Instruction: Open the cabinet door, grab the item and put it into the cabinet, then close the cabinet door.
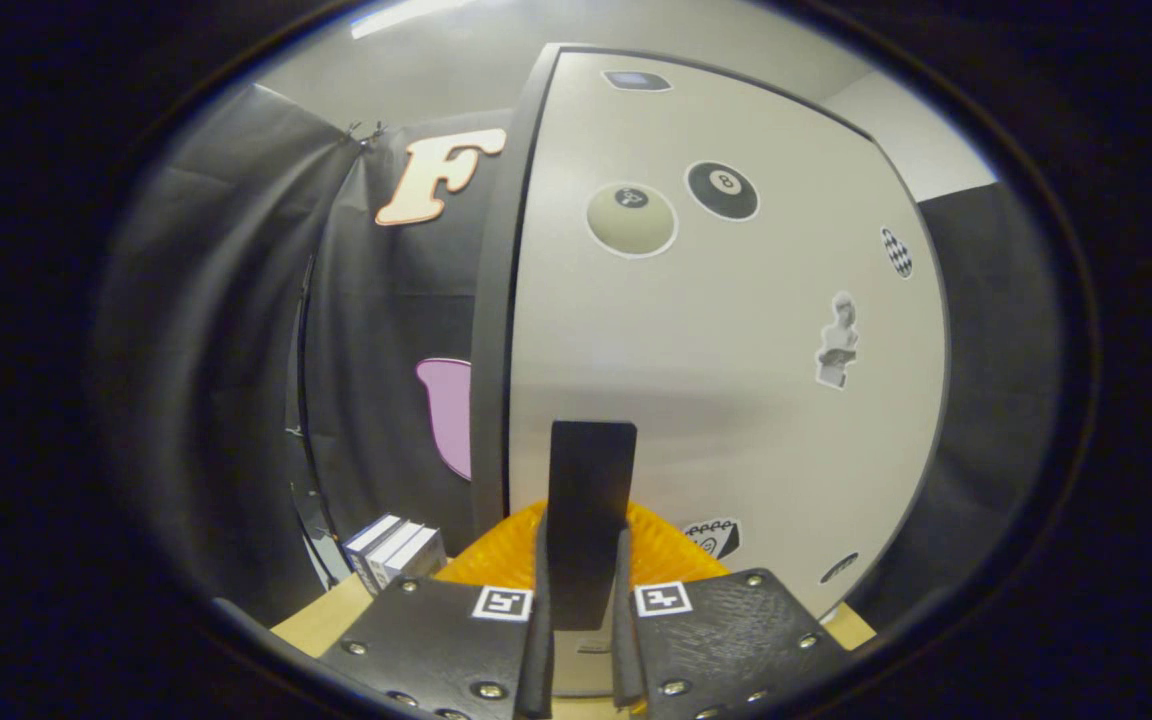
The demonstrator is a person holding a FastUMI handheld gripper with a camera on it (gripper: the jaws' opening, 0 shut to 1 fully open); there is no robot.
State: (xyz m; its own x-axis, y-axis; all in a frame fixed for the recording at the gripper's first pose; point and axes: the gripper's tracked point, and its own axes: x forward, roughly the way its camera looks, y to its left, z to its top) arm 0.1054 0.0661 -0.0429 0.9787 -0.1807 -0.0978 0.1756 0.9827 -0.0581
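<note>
The gripper [581,590] is seen closed on a flat dark rectangular item [590,500], which is clamped upright between both fingers [539,620] and rises above their tips. Just beyond the fingers, an orange ribbed object [661,555] is noted low behind the held item, resting on a light wooden surface [321,618]. A small stack of grey-and-white boxes [396,550] is recorded to the left of the fingers on that surface. Directly ahead, the white cabinet door [726,400] is observed, bearing billiard-ball stickers [676,205] and a bust sticker [838,342]; whether it is fully shut cannot be told.
</note>
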